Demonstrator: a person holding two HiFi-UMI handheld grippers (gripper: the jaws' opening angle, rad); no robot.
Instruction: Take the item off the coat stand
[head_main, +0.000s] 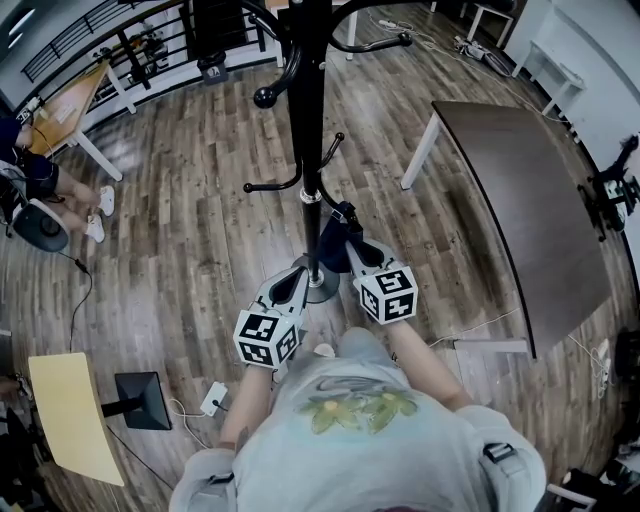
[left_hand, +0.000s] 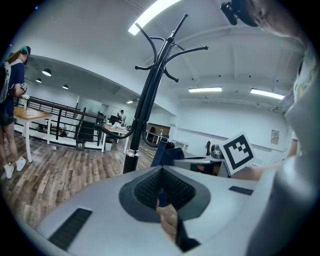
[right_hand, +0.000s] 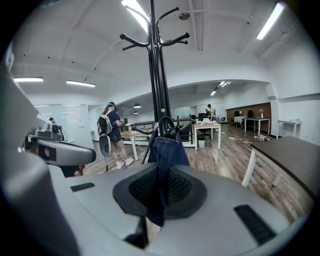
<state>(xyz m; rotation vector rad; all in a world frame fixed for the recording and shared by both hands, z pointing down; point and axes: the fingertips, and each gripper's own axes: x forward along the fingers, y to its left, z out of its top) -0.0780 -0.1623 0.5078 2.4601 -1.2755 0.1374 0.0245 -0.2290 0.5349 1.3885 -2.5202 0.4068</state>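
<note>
A tall black coat stand (head_main: 306, 120) rises in front of me, with curved hooks at several heights. A dark blue cloth item (head_main: 338, 222) hangs from one of its low hooks, just right of the pole. My right gripper (head_main: 350, 240) is shut on it; in the right gripper view the blue cloth (right_hand: 167, 150) runs from the hook (right_hand: 167, 131) down between the pads. My left gripper (head_main: 292, 285) sits lower, left of the pole near the stand's round base (head_main: 325, 290). It is shut with nothing in it (left_hand: 161, 187). From the left gripper view the stand (left_hand: 145, 100) and the cloth (left_hand: 162, 155) lie just ahead.
A dark brown table (head_main: 520, 200) with white legs stands to the right. At the left a person (head_main: 40, 190) stands by a light wooden table (head_main: 70, 100) and a black railing. A monitor (head_main: 140, 400) and a yellow board (head_main: 65, 415) lie at the lower left.
</note>
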